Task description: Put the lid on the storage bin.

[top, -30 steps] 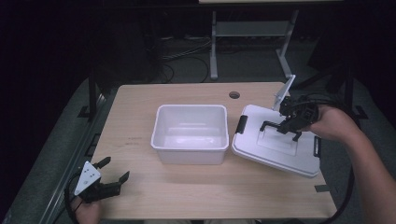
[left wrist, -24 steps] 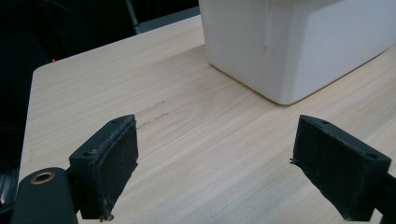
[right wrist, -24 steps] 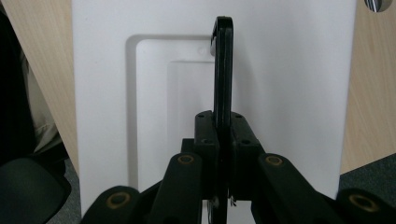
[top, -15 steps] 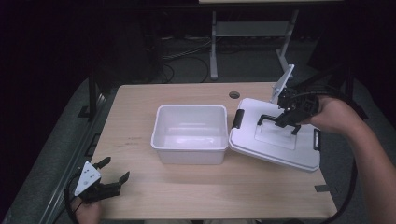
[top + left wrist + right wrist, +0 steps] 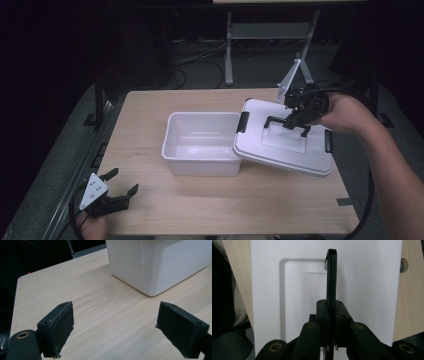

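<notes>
High view: the white lid (image 5: 295,145) is being held up tilted by its black handle (image 5: 287,122), which is being pinched tight by the right gripper (image 5: 295,120), with the lid's left edge sitting over the right rim of the open white bin (image 5: 200,145). The left gripper (image 5: 120,187) is being kept near the table's (image 5: 240,210) front left corner, jaws wide apart with nothing between them.

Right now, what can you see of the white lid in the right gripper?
The white lid looks like smooth plastic, rectangular, with a recessed centre panel, a black handle standing upright and black latches at its ends. The right gripper is shut on that handle. The lid hangs tilted, its left edge over the rim of the white bin.
</notes>
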Tool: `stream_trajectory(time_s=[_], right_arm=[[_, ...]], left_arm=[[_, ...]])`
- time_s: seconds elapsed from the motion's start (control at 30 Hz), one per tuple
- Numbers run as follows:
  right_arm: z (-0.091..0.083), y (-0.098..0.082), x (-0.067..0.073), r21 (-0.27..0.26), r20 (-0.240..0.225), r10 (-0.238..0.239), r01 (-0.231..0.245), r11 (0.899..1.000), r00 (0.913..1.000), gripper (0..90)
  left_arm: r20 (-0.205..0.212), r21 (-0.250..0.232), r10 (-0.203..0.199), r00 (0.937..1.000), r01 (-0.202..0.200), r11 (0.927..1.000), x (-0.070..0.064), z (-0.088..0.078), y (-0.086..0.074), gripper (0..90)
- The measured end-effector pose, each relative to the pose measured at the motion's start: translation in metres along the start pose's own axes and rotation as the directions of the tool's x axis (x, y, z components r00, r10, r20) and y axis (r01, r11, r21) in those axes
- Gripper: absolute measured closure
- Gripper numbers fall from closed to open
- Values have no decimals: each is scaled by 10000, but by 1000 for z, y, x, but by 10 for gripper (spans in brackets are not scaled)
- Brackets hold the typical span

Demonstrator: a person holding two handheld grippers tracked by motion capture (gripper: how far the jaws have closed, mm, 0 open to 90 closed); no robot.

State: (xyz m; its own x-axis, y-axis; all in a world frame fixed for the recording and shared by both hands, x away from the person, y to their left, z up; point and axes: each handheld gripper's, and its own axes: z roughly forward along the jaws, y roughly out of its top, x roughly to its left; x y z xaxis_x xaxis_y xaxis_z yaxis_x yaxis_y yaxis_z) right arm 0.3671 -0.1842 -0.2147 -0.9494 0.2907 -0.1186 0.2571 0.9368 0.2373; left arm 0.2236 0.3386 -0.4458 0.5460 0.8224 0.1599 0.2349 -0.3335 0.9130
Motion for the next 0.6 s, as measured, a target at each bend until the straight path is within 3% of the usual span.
stream_trajectory(time_s=[0.6], right_arm=[[10, 57, 1, -53, -344, -933, 932, 9956, 9950, 841]], left_arm=[[-21, -71, -57, 10000, 57, 10000, 0, -2, -1, 135]])
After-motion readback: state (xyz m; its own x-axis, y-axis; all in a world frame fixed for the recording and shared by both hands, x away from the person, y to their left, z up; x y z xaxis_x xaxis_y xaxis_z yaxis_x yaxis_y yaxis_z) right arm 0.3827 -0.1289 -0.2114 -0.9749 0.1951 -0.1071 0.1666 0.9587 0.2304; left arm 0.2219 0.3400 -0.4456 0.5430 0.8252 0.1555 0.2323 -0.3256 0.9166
